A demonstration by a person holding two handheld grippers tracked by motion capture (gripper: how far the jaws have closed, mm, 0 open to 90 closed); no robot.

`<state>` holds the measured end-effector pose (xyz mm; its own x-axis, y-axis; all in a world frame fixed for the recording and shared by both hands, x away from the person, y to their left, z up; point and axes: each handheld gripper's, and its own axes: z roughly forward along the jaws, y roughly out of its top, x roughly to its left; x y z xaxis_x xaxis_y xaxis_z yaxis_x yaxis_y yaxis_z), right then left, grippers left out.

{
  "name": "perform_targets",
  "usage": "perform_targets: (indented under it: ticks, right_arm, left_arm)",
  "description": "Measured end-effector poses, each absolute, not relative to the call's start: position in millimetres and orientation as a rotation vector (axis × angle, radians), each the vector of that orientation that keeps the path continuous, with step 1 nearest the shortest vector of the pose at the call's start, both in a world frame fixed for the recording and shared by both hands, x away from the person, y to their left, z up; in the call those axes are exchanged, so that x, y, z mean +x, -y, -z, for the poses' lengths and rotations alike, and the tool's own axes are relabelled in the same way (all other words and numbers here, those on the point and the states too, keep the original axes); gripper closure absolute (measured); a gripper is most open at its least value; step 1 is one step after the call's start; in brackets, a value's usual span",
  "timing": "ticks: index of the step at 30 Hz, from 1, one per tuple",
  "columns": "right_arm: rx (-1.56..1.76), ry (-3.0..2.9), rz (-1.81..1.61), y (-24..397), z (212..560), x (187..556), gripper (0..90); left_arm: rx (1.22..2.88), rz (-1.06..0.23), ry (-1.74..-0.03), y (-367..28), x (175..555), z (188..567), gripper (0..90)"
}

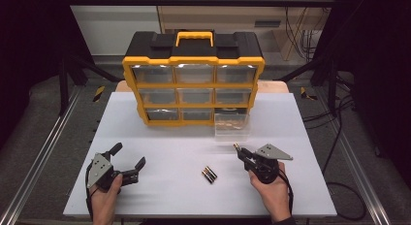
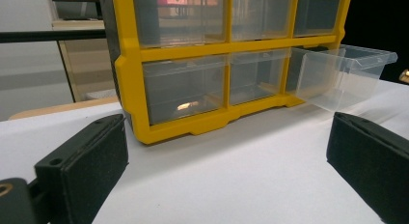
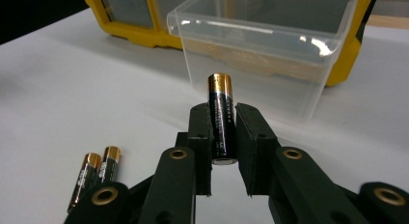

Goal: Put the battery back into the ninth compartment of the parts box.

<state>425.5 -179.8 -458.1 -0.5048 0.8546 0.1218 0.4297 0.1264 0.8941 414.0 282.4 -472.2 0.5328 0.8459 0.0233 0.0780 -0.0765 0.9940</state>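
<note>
A black and copper battery [image 3: 221,119] stands clamped between the pads of my right gripper [image 3: 223,115], which is shut on it; in the high view the right gripper [image 1: 241,151] points up-left toward the pulled-out clear drawer [image 1: 232,129] of the yellow organizer [image 1: 194,84]. The drawer [image 3: 263,45] is just beyond the battery tip. Two more batteries [image 1: 209,174] lie side by side on the white table [image 1: 160,186]; these batteries [image 3: 94,175] show at lower left in the right gripper view. My left gripper [image 1: 129,160] rests open at the table's left, nothing between its pads [image 2: 84,171].
The organizer [image 2: 193,74] has three rows of clear drawers and a yellow handle [image 1: 194,38] on top. Its bottom-right drawer [image 2: 345,72] is pulled out onto the table. Metal rails run along both sides of the table.
</note>
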Motion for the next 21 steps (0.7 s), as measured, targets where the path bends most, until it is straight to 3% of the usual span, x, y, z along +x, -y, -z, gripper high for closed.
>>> perform_targets:
  ticks: [21]
  right_arm:
    - [1.145,-1.925,-1.376,185.7,392.9,437.3,76.9]
  left_arm:
    - [1.527,-0.780,-0.828,-284.2,413.1,471.6,0.7]
